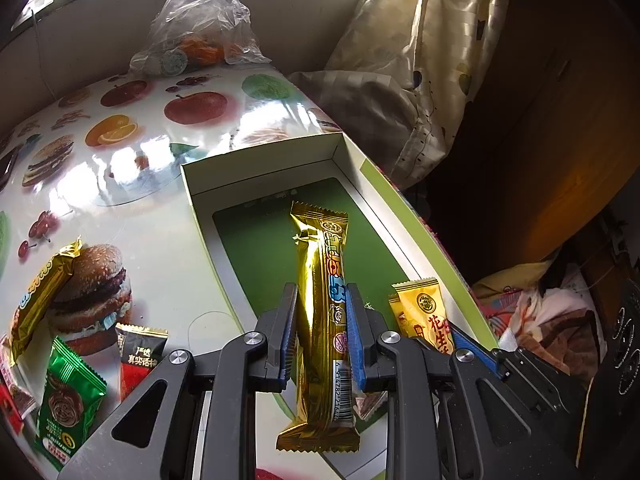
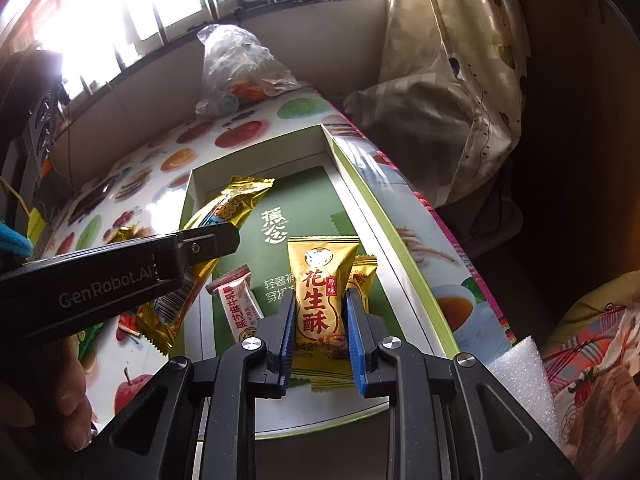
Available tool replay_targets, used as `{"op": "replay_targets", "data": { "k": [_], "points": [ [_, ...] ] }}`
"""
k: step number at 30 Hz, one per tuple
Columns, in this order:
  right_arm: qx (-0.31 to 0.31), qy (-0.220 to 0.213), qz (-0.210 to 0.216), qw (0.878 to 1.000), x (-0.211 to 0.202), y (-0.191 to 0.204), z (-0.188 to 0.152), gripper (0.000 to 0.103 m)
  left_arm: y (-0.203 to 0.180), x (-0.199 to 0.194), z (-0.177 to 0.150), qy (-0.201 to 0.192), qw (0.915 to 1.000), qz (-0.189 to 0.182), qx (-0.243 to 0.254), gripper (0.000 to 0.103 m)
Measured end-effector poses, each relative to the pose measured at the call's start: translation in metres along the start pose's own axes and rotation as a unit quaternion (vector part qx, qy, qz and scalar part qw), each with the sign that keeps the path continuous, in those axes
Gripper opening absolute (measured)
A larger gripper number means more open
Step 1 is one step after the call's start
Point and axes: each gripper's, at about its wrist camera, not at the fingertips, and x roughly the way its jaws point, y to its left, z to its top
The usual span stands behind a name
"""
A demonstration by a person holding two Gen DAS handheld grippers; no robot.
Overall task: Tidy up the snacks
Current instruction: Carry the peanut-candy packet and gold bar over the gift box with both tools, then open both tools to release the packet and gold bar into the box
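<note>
though its near end is cut off — gold bar [image 1: 322, 320] pinched in left hand-held gripper [image 1: 322, 312]

The left gripper [image 1: 322, 334] has its blue-padded fingers [image 1: 354, 340] clamped on a long gold snack bar [image 1: 322, 308], which hangs over the open box [image 1: 352, 160] with the green floor at the surface's right edge. A yellow peanut-candy packet [image 1: 422, 312] sits just right of the bar, pinched by the right gripper [image 1: 460, 346]. On the fruit-and-burger-printed surface [image 1: 160, 216], toward its near left corner, lie another gold bar [image 1: 38, 300], a green packet [image 1: 66, 396] and a black-and-red packet [image 1: 136, 352]. A clear plastic bag [image 1: 200, 24] rests at the far edge.
</note>
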Motion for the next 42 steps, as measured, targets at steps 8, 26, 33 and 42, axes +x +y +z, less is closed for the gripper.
{"op": "replay_targets", "data": {
  "k": [8, 26, 33, 42],
  "points": [
    [-0.008, -0.002, -0.012, 1.000, -0.001, 0.001, -0.001, 0.022, 0.001, 0.008, 0.000, 0.011, 0.9999, 0.003, -0.003, 0.024],
    [-0.004, -0.005, -0.028, 1.000, -0.003, -0.004, -0.001, 0.036, 0.002, 0.010, -0.003, 0.020, 0.9997, 0.000, -0.010, 0.037],
    [-0.003, -0.009, -0.031, 0.999, -0.010, -0.004, -0.003, 0.040, 0.001, 0.003, -0.005, 0.016, 0.9998, -0.001, -0.010, 0.038],
    [0.001, -0.021, -0.037, 0.999, -0.022, -0.003, -0.005, 0.045, 0.000, -0.021, -0.007, -0.009, 1.0000, 0.001, -0.001, 0.039]
  ]
}}
